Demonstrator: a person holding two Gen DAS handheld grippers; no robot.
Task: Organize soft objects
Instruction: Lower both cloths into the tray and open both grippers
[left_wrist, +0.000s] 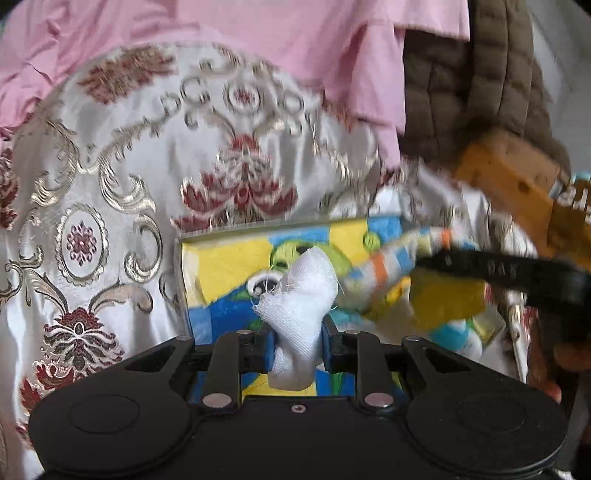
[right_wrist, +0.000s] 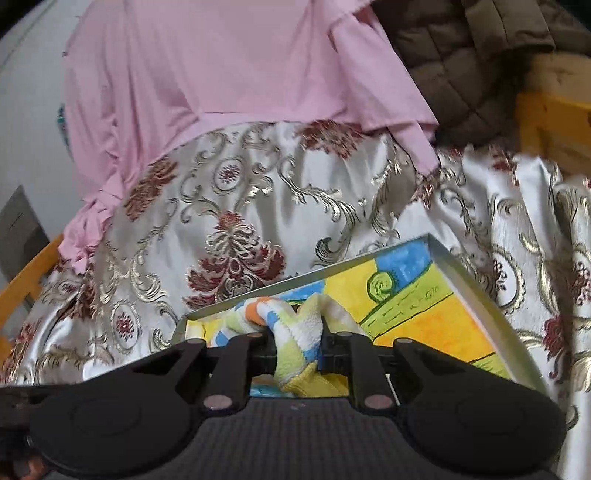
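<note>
My left gripper (left_wrist: 298, 347) is shut on a bunched white gauze cloth (left_wrist: 301, 291), which sticks up between its blue pads. Below it lies a metal tray (left_wrist: 207, 238) with a bright yellow, blue and green drawing on its floor. My right gripper (right_wrist: 298, 345) is shut on a striped terry towel (right_wrist: 288, 321) in yellow, blue, orange and white, held over the near left part of the same tray (right_wrist: 461, 273). In the left wrist view that striped towel (left_wrist: 388, 264) hangs from the other gripper's black finger (left_wrist: 491, 267) over the tray's right side.
A silver brocade cloth (left_wrist: 122, 177) with red flowers covers the surface around the tray. A pink sheet (right_wrist: 221, 74) lies behind it, a brown quilted blanket (left_wrist: 476, 81) at the back right. Yellow wooden furniture parts (right_wrist: 554, 122) stand at the right and left edges. A hand (left_wrist: 546, 373) shows at the right.
</note>
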